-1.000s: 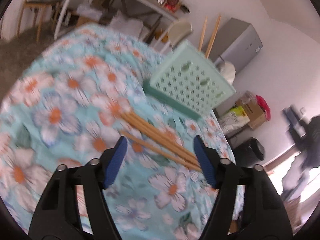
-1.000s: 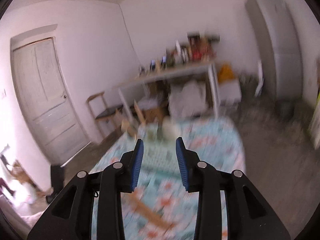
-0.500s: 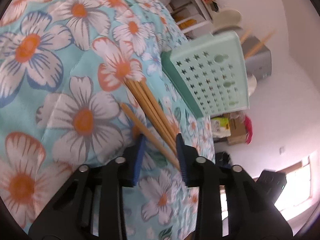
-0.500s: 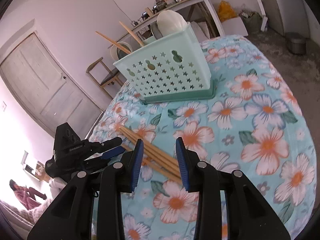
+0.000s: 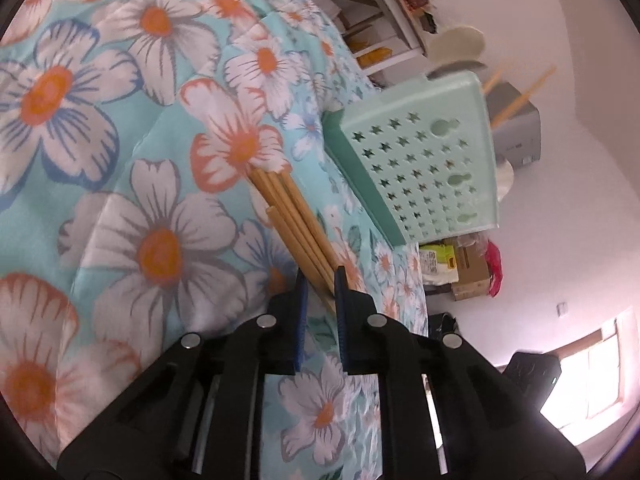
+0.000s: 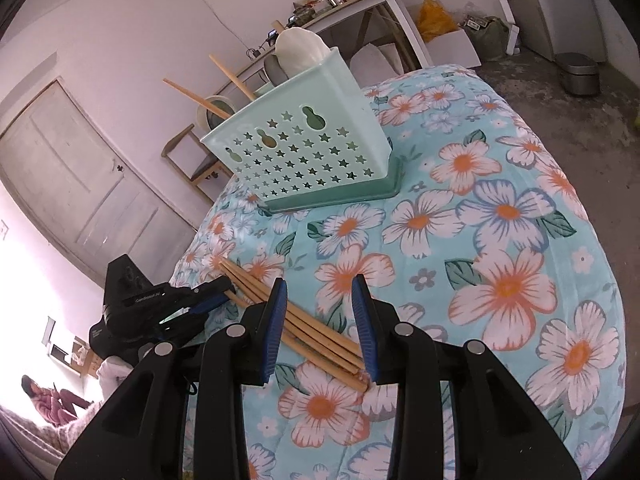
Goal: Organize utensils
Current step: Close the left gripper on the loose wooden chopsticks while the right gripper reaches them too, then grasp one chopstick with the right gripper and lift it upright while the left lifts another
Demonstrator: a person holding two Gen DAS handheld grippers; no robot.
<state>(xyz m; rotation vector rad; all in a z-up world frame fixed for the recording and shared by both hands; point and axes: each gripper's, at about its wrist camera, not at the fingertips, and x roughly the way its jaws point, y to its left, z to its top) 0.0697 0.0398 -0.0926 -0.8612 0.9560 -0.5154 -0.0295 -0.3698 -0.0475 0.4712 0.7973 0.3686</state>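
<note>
Left gripper (image 5: 319,276): blue-padded jaws nearly together, pinching one end of the bundle of light wooden chopsticks (image 5: 294,218); at least four sticks countable, exact number unclear.

Right gripper (image 6: 319,288): jaws spread wide, holding nothing, hanging just over the bundle's other end.

Bundle lies on the turquoise floral cloth (image 6: 500,240) near its left edge in the right wrist view.

One mint-green plastic basket with star-shaped holes (image 6: 304,152) on a darker green tray (image 6: 360,196), near the cloth's far edge, well apart from the bundle. Two wooden sticks (image 6: 224,68) and one pale rounded utensil (image 6: 298,50) poke out of it.
</note>
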